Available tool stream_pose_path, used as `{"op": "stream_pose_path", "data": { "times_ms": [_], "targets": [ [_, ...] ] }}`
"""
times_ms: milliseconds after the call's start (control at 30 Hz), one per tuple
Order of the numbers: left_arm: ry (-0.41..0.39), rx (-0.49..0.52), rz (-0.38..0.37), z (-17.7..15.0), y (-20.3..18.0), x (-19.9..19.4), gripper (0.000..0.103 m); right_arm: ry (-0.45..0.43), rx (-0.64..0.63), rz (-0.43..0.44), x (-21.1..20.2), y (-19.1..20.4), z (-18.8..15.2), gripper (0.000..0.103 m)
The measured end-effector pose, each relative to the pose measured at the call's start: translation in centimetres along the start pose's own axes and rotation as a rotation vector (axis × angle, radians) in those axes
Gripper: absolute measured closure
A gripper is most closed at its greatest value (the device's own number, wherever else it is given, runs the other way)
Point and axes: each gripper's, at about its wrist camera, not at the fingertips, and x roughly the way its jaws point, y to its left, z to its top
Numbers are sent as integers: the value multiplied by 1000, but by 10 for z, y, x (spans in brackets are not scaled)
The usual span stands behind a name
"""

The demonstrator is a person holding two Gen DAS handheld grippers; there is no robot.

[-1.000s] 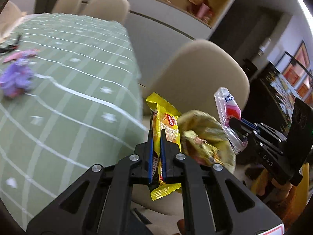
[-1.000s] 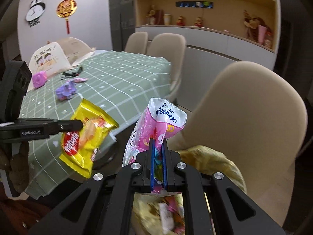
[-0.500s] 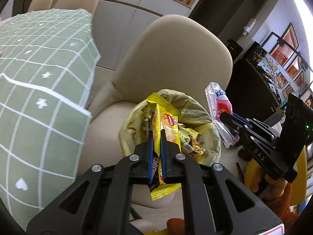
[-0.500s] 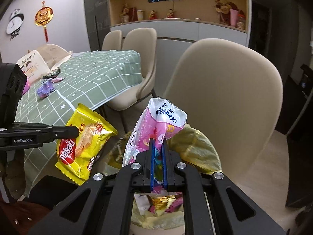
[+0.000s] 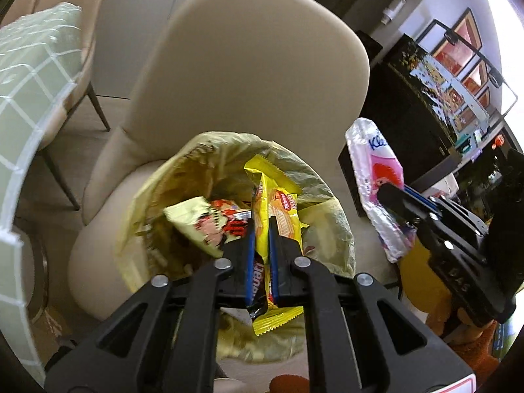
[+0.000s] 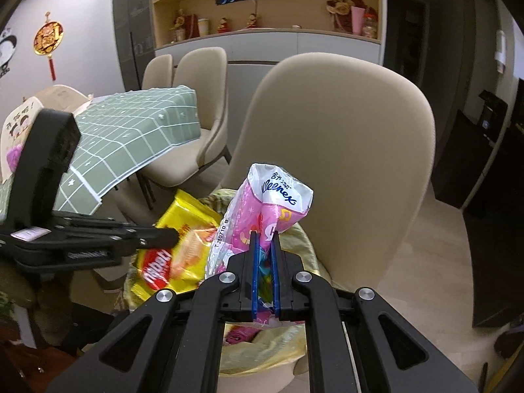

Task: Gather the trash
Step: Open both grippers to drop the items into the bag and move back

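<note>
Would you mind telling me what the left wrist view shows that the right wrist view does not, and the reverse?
Only the left wrist view looks down into the yellow-lined bin, showing a pale snack packet already inside, plus framed pictures on the wall. Only the right wrist view shows the shelf of figurines and the red wall ornament. Both show the left gripper shut on the yellow wafer wrapper, the right gripper shut on the pink Kleenex pack, the beige chair and the green tablecloth.
</note>
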Motion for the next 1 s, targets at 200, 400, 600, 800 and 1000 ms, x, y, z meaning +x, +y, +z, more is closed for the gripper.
{"op": "stream_pose_path", "data": {
  "times_ms": [200, 400, 600, 800, 1000],
  "targets": [
    [8, -37, -22, 10, 9, 9, 61, 37, 6, 32, 13, 0, -8, 95],
    [-45, -78, 62, 4, 29, -27, 58, 131, -11, 100, 56, 19, -16, 95],
    [-52, -85, 146, -15, 42, -58, 52, 373, -48, 132, 124, 39, -39, 95],
    [-92, -60, 193, -33, 56, -91, 45, 377, -8, 141, 124, 39, -33, 94],
    [-107, -77, 201, -44, 66, -111, 44, 303, -18, 138, 96, 38, -27, 58]
  ]
}}
